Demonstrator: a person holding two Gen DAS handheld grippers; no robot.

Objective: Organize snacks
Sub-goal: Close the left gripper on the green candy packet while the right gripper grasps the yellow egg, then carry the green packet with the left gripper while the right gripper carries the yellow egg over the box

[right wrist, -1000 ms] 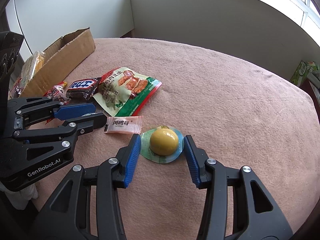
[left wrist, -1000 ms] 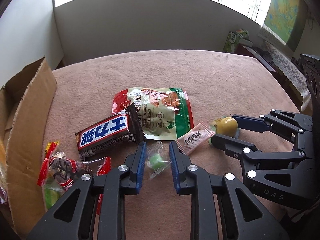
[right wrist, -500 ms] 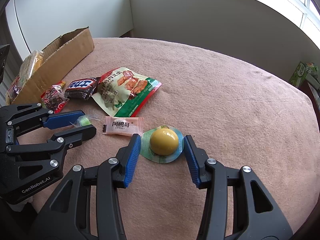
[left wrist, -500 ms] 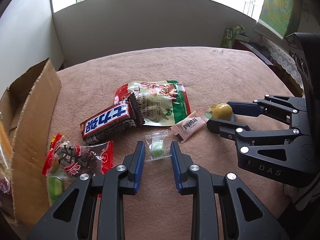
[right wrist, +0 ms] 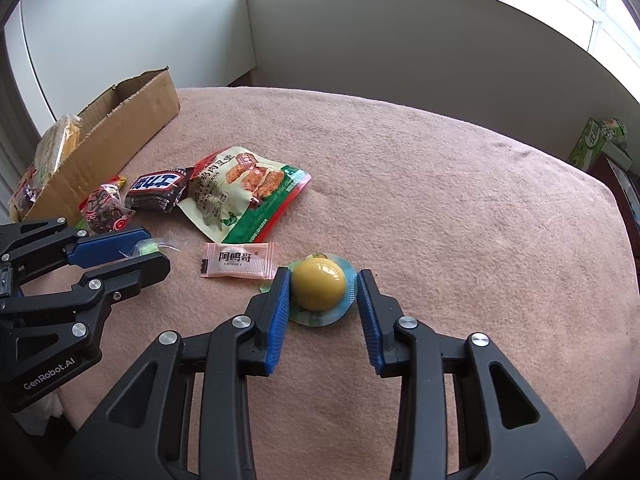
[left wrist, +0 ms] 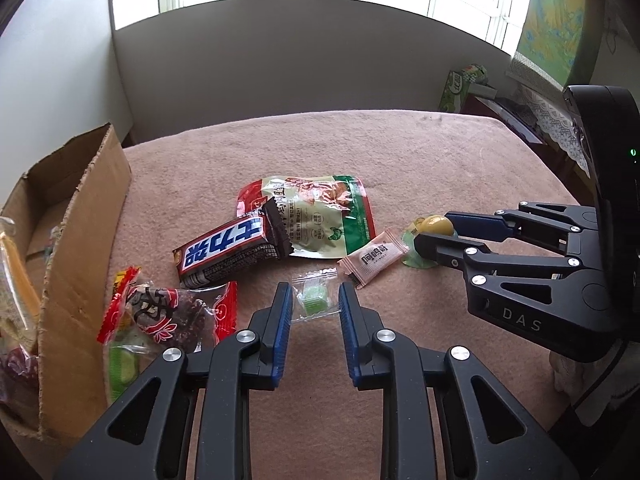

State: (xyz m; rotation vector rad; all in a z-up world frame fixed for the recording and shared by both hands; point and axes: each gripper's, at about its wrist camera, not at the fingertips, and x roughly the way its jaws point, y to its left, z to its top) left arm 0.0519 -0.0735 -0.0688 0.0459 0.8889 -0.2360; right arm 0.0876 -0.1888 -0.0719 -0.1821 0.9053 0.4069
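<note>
My left gripper [left wrist: 313, 304] is open around a small green candy in a clear wrapper [left wrist: 314, 300], which lies between its blue pads without visible contact. My right gripper [right wrist: 320, 292] is open around a yellow jelly cup [right wrist: 318, 290] on the pink cloth; its left pad is at the cup's side. A pink sachet [right wrist: 240, 265] lies between the two grippers. A brown chocolate bar [left wrist: 230, 252], a green-and-red snack pouch [left wrist: 316, 216] and a red packet [left wrist: 168, 314] lie beside the cardboard box [left wrist: 86, 240] at the left.
The box holds several packets [right wrist: 52, 152]. The table is covered by a pink cloth [right wrist: 440, 184] with a white wall behind it. A green carton [right wrist: 596, 140] stands beyond the far right corner. The left gripper's body shows in the right wrist view [right wrist: 60, 280].
My left gripper has pulled back and risen, and its jaws have opened wider around the green candy. The right gripper has edged closer around the yellow jelly cup.
</note>
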